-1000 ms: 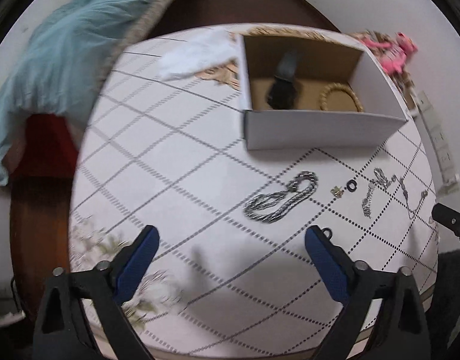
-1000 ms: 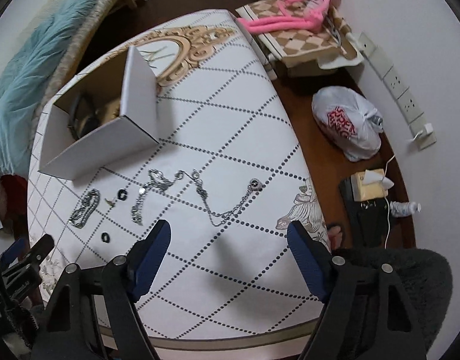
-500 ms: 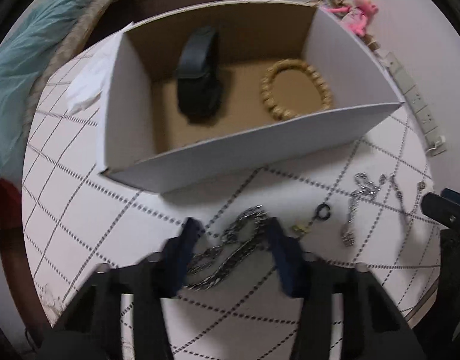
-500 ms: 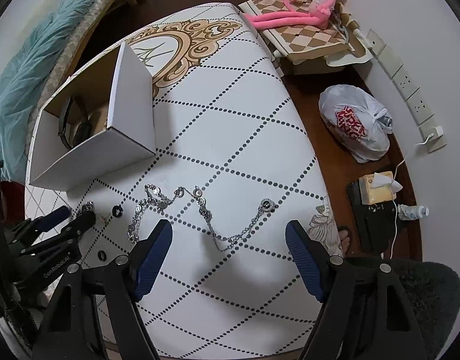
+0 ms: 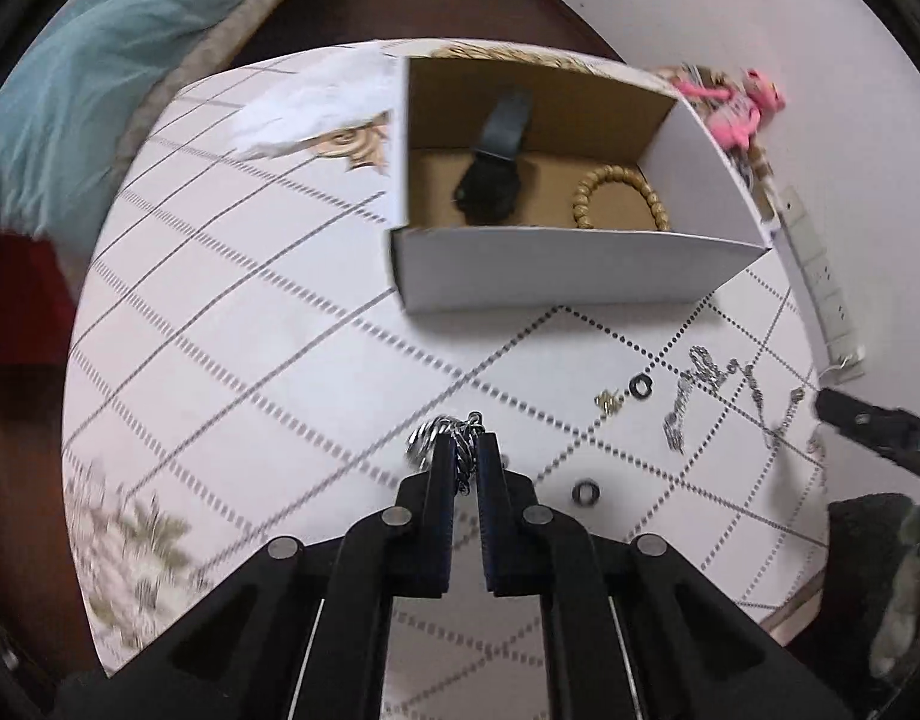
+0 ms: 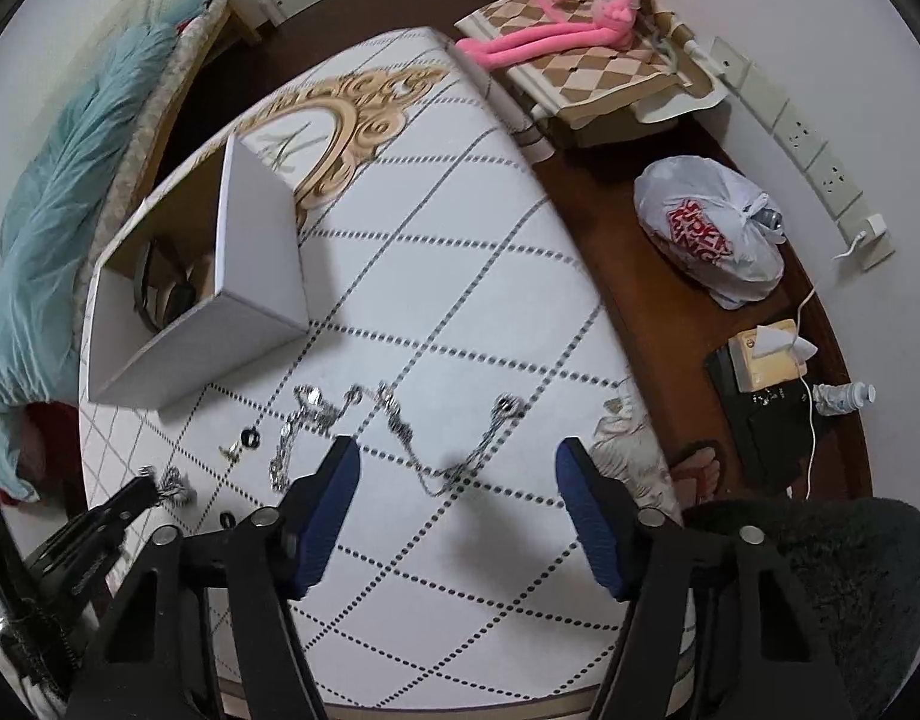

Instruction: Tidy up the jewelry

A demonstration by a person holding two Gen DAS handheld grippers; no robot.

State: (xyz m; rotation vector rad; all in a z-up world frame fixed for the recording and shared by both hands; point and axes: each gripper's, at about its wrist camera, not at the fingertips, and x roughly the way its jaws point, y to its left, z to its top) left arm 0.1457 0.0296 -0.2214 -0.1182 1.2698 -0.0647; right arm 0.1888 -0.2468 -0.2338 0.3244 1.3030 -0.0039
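Two left gripper (image 5: 465,450) fingers pinching silver chain (image 5: 438,432).

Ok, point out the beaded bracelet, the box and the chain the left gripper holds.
beaded bracelet (image 5: 586,195), left wrist view, left arc of beads.
box (image 5: 556,267), left wrist view, white front wall.
chain (image 5: 426,435), left wrist view, links above the fingertips.

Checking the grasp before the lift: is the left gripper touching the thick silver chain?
Touching. The left wrist view shows the left gripper with its fingers closed on the thick silver chain, links pinched between them and bunched at the tips.
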